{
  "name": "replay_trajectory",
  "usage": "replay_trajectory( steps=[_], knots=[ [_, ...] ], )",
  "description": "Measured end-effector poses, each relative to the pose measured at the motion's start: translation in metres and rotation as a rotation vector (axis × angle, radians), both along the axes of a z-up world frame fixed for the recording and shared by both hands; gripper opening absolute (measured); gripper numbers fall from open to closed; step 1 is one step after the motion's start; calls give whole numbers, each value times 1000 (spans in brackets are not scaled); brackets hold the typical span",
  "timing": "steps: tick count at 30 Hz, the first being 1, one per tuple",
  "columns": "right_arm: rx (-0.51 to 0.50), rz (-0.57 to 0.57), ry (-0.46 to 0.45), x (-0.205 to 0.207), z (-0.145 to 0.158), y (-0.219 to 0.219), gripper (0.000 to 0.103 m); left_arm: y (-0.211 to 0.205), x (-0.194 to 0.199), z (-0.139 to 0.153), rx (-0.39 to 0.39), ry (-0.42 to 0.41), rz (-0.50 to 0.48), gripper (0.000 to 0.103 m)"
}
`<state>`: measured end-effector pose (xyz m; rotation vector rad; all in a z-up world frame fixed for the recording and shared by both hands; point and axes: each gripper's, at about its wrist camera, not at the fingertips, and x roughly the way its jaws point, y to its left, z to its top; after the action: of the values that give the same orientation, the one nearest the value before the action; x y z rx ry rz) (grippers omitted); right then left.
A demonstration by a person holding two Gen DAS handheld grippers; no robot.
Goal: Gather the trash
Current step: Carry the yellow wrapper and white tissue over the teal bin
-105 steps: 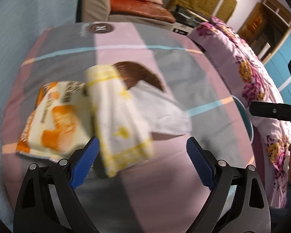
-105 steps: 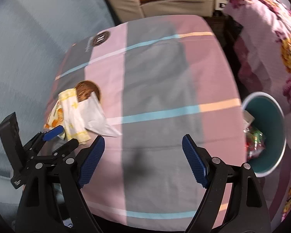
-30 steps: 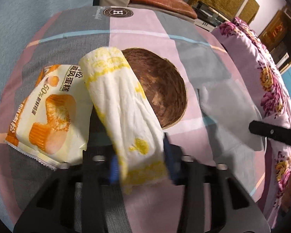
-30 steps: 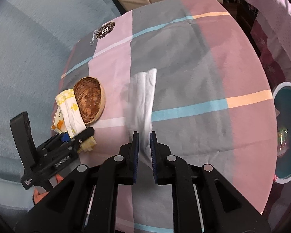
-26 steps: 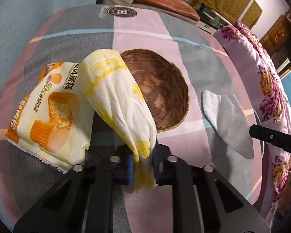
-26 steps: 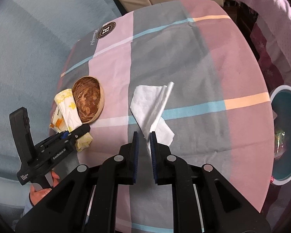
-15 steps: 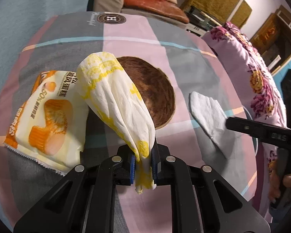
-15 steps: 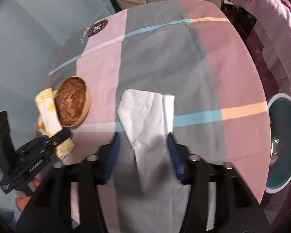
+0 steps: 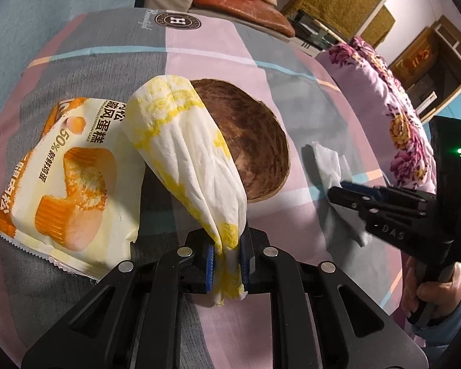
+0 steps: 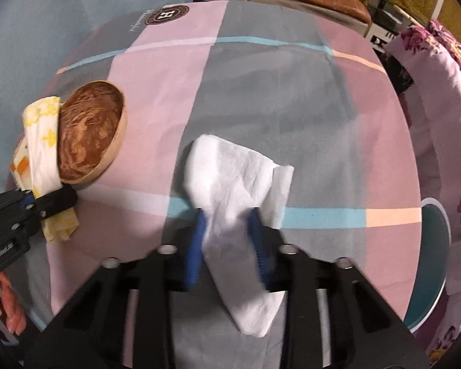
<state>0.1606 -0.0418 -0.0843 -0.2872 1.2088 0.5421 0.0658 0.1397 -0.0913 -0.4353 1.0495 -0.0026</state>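
My left gripper (image 9: pixel 227 256) is shut on a yellow-and-white napkin (image 9: pixel 184 141) that drapes over the edge of a brown wooden bowl (image 9: pixel 255 150). An orange cake wrapper (image 9: pixel 61 181) lies left of it. My right gripper (image 10: pixel 227 236) straddles a white tissue (image 10: pixel 236 181) on the tablecloth, its jaws partly open and blurred, the tissue between them. The right gripper also shows in the left wrist view (image 9: pixel 350 193) with its tip at the tissue (image 9: pixel 329 163). The left gripper shows in the right wrist view (image 10: pixel 46 200).
The round table has a pink and grey cloth (image 10: pixel 292 77). A teal trash bin (image 10: pixel 430 264) stands at the table's right edge. A floral bedspread (image 9: pixel 393 98) and a sofa cushion (image 9: pixel 239 3) lie beyond the table.
The left gripper stayed shut on the napkin. The right gripper, shut on the tissue a second ago, opened wide and has now narrowed around the tissue, closer to it.
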Motion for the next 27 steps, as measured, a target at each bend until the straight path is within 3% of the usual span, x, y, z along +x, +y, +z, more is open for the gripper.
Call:
replay_trajectory(
  steps=[2,12,22,27],
  knots=[
    [45,-20,48,3,3,-9,5,-2,-1,5,4,-10,-5,14],
    [190,-85,21,-11,48,-55,5,-40,-4,38,39,-58,-84,14],
    [278,-193,-34,-17,82,-128,5,-117,26,55,64,-76,-230,14],
    [302,-285,-67,-15,89,-186,5,-167,46,57,78,-76,-326,14]
  ],
)
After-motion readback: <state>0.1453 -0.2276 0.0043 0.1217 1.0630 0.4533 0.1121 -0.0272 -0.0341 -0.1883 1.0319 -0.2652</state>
